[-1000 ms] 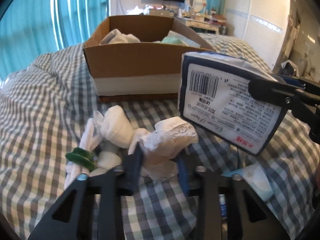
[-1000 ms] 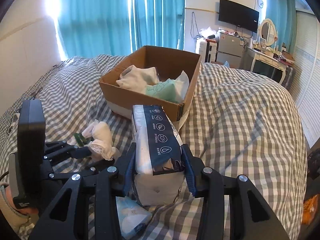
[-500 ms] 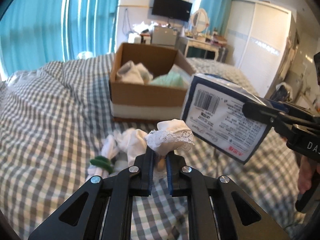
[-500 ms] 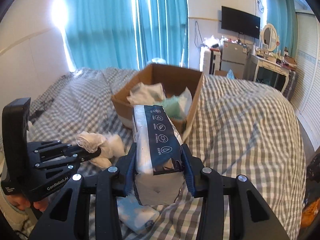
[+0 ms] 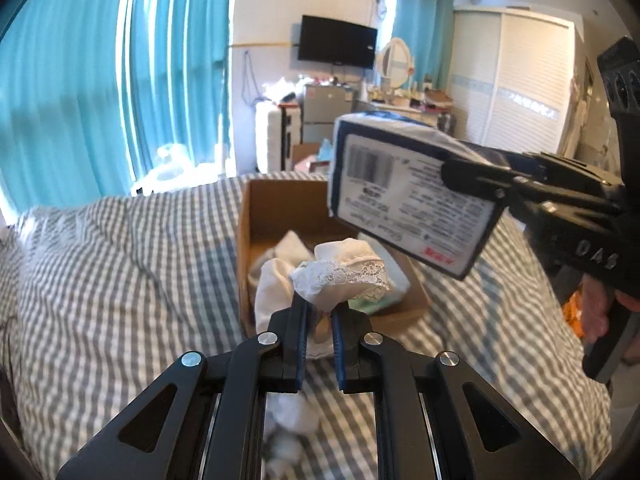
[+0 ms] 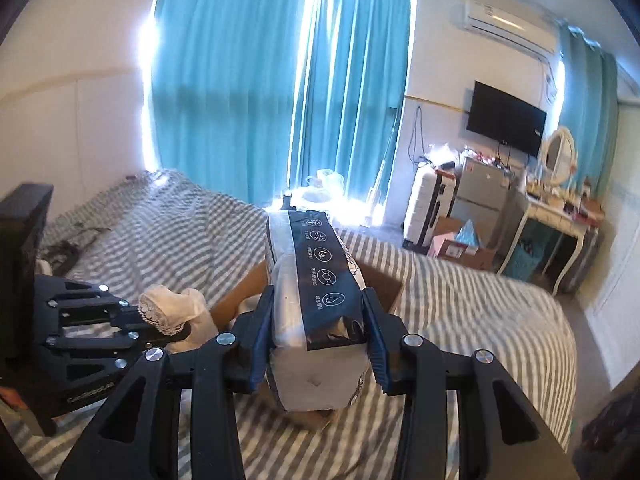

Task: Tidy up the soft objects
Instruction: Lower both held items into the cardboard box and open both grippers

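Note:
My left gripper (image 5: 319, 312) is shut on a white lace-trimmed cloth bundle (image 5: 340, 276), held in the air near the front of the open cardboard box (image 5: 276, 208); more white cloth hangs below it. The bundle also shows in the right wrist view (image 6: 172, 312). My right gripper (image 6: 318, 320) is shut on a tissue pack (image 6: 316, 292) with a dark band, held above the box (image 6: 380, 280). In the left wrist view the pack (image 5: 408, 200) hangs over the box's right side. The box holds white and pale green soft items (image 5: 372, 300).
The box sits on a bed with a grey checked cover (image 5: 120, 272). Teal curtains (image 6: 240, 80), a wall TV (image 6: 506, 118), a suitcase (image 6: 430, 204), a dressing table (image 6: 560, 212) and a white wardrobe (image 5: 520, 80) stand beyond the bed.
Both grippers have risen from the bed and moved toward the box. The left lifted the white bundle off the cover; the right carried the tissue pack up over the box.

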Action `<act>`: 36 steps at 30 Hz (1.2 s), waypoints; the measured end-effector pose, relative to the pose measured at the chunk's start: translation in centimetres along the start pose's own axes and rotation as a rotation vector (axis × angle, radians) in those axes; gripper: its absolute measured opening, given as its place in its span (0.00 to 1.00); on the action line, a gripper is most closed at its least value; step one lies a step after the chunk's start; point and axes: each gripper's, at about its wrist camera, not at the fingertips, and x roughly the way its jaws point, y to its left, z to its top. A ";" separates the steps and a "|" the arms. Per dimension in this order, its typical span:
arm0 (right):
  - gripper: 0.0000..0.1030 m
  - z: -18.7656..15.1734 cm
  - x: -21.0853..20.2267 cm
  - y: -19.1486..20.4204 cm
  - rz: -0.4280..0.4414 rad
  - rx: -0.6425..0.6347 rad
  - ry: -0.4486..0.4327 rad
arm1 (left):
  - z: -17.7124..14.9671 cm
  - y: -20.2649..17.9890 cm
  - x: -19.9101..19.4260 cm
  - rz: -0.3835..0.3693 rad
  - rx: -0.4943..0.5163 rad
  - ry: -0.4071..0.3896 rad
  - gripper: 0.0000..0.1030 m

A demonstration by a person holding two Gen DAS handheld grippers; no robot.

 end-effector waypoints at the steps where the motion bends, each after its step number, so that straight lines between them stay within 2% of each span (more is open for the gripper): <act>1: 0.40 0.4 1.0 -0.1 -0.001 -0.009 -0.001 | 0.4 0.2 0.6 0.001 0.002 0.004 0.10; 5: 0.40 1.1 5.7 -1.2 -0.009 -0.011 0.011 | 2.1 1.2 4.1 0.020 0.012 0.024 0.10; 7: 0.40 1.0 8.3 -1.7 0.017 -0.005 0.029 | 2.8 1.8 5.8 0.019 0.006 0.038 0.10; 10: 0.40 0.3 12.3 -2.1 0.036 -0.019 0.091 | 3.7 2.7 8.8 0.020 0.000 0.072 0.10; 13: 0.40 -0.7 15.9 -2.4 0.009 -0.032 0.160 | 3.9 3.0 11.7 0.046 0.025 0.104 0.10; 17: 0.41 -1.7 17.6 -3.1 -0.006 -0.007 0.164 | 3.8 3.0 13.5 0.031 0.044 0.123 0.11; 20: 0.50 -2.1 17.4 -3.7 0.002 0.020 0.141 | 3.9 2.6 13.7 0.041 0.063 0.111 0.16; 22: 0.64 -1.9 16.9 -4.2 -0.032 0.038 0.133 | 4.1 2.6 13.6 0.043 0.052 0.117 0.16; 24: 0.67 -1.5 15.9 -5.0 -0.049 0.062 0.119 | 4.2 2.8 13.5 0.039 0.025 0.128 0.22; 26: 0.68 -1.0 14.7 -5.4 -0.083 0.075 0.108 | 4.4 3.1 12.8 0.065 0.000 0.118 0.40; 29: 0.69 -0.2 12.1 -5.5 -0.105 0.103 0.080 | 4.6 3.2 10.8 0.109 -0.014 0.076 0.52; 31: 0.76 0.0 9.9 -5.4 -0.111 0.113 0.065 | 4.7 3.1 9.1 0.118 -0.009 0.048 0.52; 33: 0.77 0.4 7.3 -4.9 -0.128 0.108 0.049 | 4.9 2.8 7.0 0.143 0.004 0.024 0.53; 36: 0.90 1.2 2.7 -3.9 -0.137 0.104 0.019 | 5.2 2.0 3.3 0.159 0.032 -0.013 0.61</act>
